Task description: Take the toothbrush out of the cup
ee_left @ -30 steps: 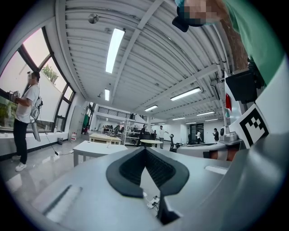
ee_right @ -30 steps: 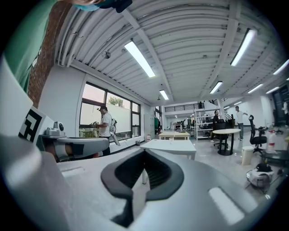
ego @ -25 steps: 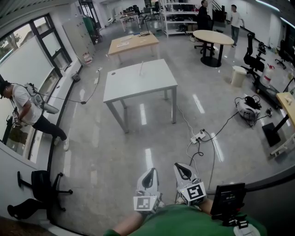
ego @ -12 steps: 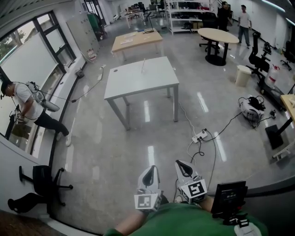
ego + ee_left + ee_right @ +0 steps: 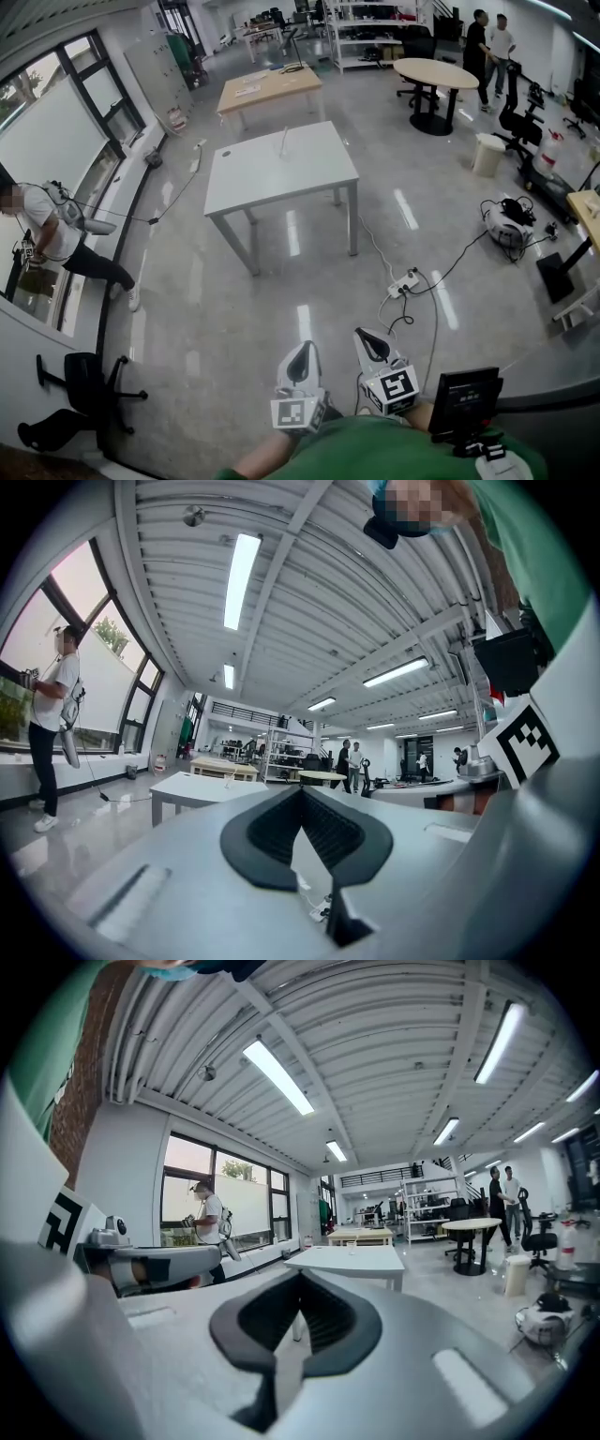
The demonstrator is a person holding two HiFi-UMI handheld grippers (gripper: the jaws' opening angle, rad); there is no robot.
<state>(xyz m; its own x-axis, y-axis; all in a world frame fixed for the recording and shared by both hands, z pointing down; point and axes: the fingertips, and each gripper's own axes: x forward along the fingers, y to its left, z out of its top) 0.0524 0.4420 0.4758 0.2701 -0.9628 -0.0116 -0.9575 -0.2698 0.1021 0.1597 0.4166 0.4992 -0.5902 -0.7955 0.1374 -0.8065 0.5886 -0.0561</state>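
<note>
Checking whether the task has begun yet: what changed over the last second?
The two people beyond the round table walked rightward. Nothing was gripped or released. The left gripper and right gripper stay shut and empty near the body; the cup with the toothbrush stays untouched on the far white table; the person at the window stays put.

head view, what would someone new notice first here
The white table stands alone mid-floor, with the cup and upright toothbrush toward its far side. At the bottom edge, the left gripper and right gripper sit side by side, jaws together on nothing, well short of that table.
</note>
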